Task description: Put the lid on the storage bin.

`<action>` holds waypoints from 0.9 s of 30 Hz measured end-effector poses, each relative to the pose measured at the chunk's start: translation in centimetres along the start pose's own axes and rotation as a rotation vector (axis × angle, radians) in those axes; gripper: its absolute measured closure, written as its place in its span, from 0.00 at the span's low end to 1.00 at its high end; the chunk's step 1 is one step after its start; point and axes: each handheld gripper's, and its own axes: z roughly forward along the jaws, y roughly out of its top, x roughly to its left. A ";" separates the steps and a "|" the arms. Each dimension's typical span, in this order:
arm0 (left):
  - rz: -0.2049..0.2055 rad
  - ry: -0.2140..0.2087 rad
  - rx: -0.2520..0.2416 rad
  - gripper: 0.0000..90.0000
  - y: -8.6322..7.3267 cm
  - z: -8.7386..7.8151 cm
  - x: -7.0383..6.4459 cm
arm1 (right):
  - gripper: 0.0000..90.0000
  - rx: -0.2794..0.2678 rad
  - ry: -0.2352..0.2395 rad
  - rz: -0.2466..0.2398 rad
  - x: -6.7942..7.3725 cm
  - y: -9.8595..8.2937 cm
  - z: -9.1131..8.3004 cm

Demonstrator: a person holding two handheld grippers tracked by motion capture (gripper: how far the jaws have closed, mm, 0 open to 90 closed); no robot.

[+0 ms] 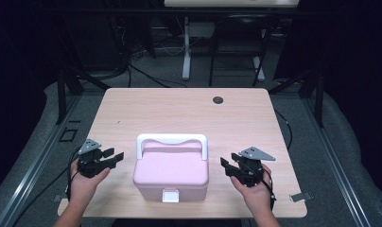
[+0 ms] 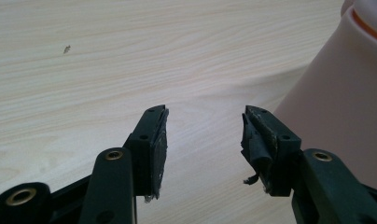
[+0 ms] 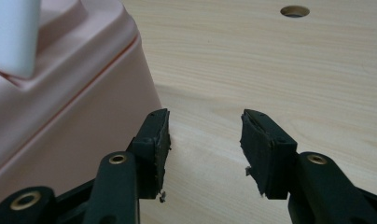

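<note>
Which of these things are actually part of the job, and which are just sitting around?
Part of the job:
- pink box with its white handle and white front latch, lid closed
- left gripper, open, beside the box
- right gripper, open, on the box's other side

Just there:
- wooden table
- round cable hole in the table
- desk legs and cables on the floor behind
</note>
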 end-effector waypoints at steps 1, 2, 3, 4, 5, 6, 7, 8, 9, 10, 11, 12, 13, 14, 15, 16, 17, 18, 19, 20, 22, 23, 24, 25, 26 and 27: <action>-0.001 -0.004 0.002 0.55 -0.1 0.1 0.0 | 0.57 0.001 -0.002 0.000 0.0 -0.3 0.2; -0.007 -0.002 0.000 0.55 -0.2 0.1 -0.1 | 0.57 0.006 -0.006 0.001 -0.1 -0.5 0.3; -0.015 -0.010 -0.002 0.55 -0.3 0.3 -0.2 | 0.57 0.009 -0.007 0.000 -0.2 -0.6 0.4; -0.017 -0.012 -0.001 0.55 -0.4 0.4 -0.2 | 0.57 0.006 -0.010 0.004 -0.2 -0.7 0.6; -0.013 -0.016 -0.002 0.55 -0.4 0.5 -0.3 | 0.57 -0.002 -0.010 0.011 -0.3 -0.8 0.7; -0.009 -0.019 0.004 0.55 -0.5 0.6 -0.4 | 0.56 -0.010 -0.011 0.021 -0.4 -1.0 0.8; -0.006 -0.017 0.013 0.54 -0.5 0.7 -0.5 | 0.56 -0.011 -0.010 0.036 -0.4 -1.1 1.0; -0.002 -0.018 0.011 0.54 -0.6 0.9 -0.5 | 0.55 -0.007 -0.005 0.045 -0.5 -1.2 1.1; -0.001 -0.017 0.012 0.54 -0.7 0.9 -0.6 | 0.55 0.000 0.000 0.050 -0.5 -1.3 1.2; 0.000 -0.018 0.017 0.54 -0.8 1.0 -0.6 | 0.55 0.004 0.000 0.050 -0.6 -1.4 1.3; 0.000 -0.019 0.019 0.54 -0.8 1.1 -0.6 | 0.54 0.011 -0.003 0.047 -0.6 -1.5 1.4; -0.002 -0.019 0.021 0.54 -0.9 1.1 -0.6 | 0.54 0.017 -0.004 0.040 -0.6 -1.6 1.6; -0.003 -0.010 0.020 0.53 -0.9 1.2 -0.6 | 0.55 0.025 -0.007 0.041 -0.6 -1.7 1.8; -0.002 -0.012 0.023 0.52 -1.0 1.3 -0.5 | 0.55 0.033 -0.012 0.038 -0.7 -1.7 1.9; -0.004 -0.006 0.023 0.52 -1.0 1.4 -0.5 | 0.55 0.037 -0.015 0.041 -0.8 -1.8 2.1; -0.006 -0.007 0.026 0.52 -1.1 1.5 -0.4 | 0.55 0.048 -0.012 0.044 -0.9 -1.9 2.3; -0.014 -0.011 0.029 0.52 -1.1 1.6 -0.3 | 0.55 0.050 -0.014 0.042 -1.0 -1.9 2.4; -0.016 -0.010 0.030 0.52 -1.2 1.7 -0.3 | 0.55 0.059 -0.015 0.048 -1.1 -2.0 2.4; -0.018 -0.008 0.038 0.52 -1.2 1.7 -0.3 | 0.55 0.059 -0.018 0.053 -1.2 -2.0 2.5; -0.016 -0.019 0.046 0.52 -1.2 1.8 -0.2 | 0.55 0.058 -0.020 0.060 -1.3 -2.1 2.5; -0.009 -0.016 0.046 0.52 -1.3 1.9 -0.3 | 0.55 0.056 -0.019 0.078 -1.4 -2.1 2.5; -0.008 -0.017 0.045 0.52 -1.3 1.9 -0.3 | 0.55 0.055 -0.023 0.080 -1.5 -2.1 2.5; -0.007 -0.017 0.048 0.52 -1.3 1.8 -0.2 | 0.55 0.053 -0.023 0.080 -1.5 -2.1 2.5; -0.007 -0.013 0.044 0.51 -1.3 1.9 -0.2 | 0.55 0.055 -0.024 0.075 -1.5 -2.1 2.5; -0.004 -0.015 0.052 0.51 -1.3 1.8 -0.1 | 0.55 0.059 -0.029 0.070 -1.6 -2.1 2.5; -0.008 -0.016 0.052 0.51 -1.3 1.8 -0.1 | 0.54 0.060 -0.029 0.071 -1.6 -2.1 2.6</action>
